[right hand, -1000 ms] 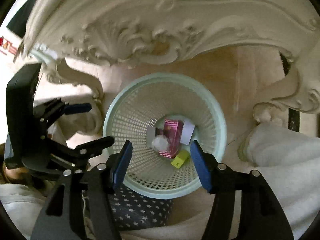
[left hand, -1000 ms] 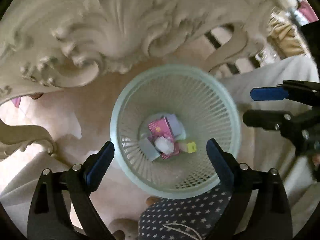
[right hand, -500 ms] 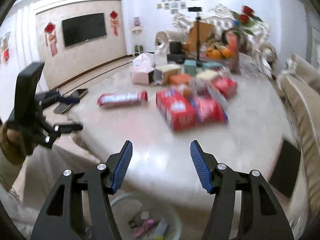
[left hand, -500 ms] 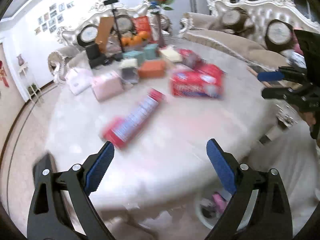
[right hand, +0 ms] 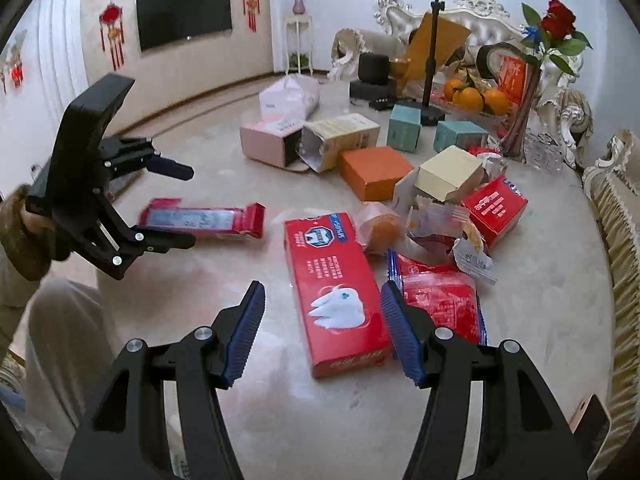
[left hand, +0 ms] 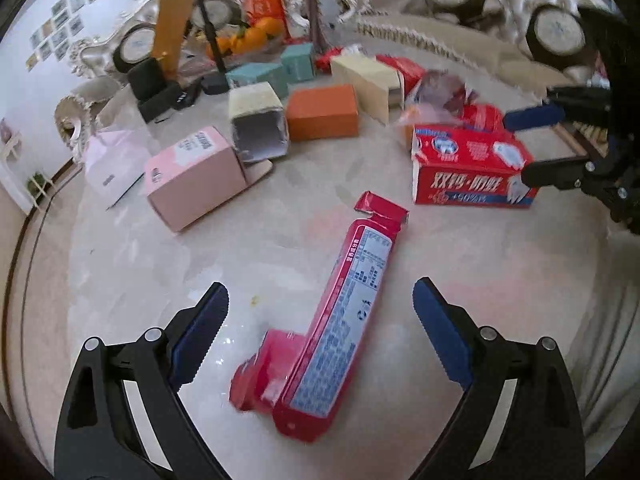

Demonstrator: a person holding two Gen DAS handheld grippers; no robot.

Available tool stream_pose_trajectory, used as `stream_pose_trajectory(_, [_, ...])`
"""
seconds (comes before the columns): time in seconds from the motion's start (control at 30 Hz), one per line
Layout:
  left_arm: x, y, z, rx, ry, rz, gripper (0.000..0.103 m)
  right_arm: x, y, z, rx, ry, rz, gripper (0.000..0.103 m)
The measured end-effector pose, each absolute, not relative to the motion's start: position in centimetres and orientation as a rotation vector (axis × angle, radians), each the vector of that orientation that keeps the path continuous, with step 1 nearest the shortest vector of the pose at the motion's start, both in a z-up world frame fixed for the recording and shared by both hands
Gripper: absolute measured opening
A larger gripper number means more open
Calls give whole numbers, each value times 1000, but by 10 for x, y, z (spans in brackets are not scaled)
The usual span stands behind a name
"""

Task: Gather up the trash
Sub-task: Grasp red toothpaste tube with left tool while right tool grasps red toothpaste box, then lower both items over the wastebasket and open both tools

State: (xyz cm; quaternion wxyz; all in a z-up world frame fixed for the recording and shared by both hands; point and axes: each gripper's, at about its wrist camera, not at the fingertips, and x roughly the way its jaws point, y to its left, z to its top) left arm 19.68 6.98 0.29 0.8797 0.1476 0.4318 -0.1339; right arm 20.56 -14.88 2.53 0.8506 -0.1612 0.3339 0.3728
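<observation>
Both grippers have swung up from the mesh wastebasket below to the marble tabletop [left hand: 132,264]. Left gripper [left hand: 320,336] spread and empty over the long flattened red carton [left hand: 344,320]. Right gripper [right hand: 322,328] spread and empty over the red toothpaste box [right hand: 332,284]; next pickups likely.

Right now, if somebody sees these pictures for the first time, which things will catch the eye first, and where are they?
Probably the red cartons on the pale table: a long flattened red carton lies between the open fingers of the left gripper, and a red toothpaste box with a white tooth lies before the open right gripper. Behind them, pink, orange and teal boxes crowd around an orange box at mid-table.
</observation>
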Motion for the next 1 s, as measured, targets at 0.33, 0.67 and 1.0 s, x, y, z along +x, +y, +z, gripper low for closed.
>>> stream_pose_trajectory(0.33, [203,72,-9,175,962,-287,68,222,-125,4,-395,762,799,57])
stream_pose_trajectory(0.67, [164,92,-2,-26,875,-212,26,188,-144,8,-148,756,771,46])
stream_pose_trajectory(1.0, [57,74,75,-155,623,-296,26,76,-215,63,101,631,881,46])
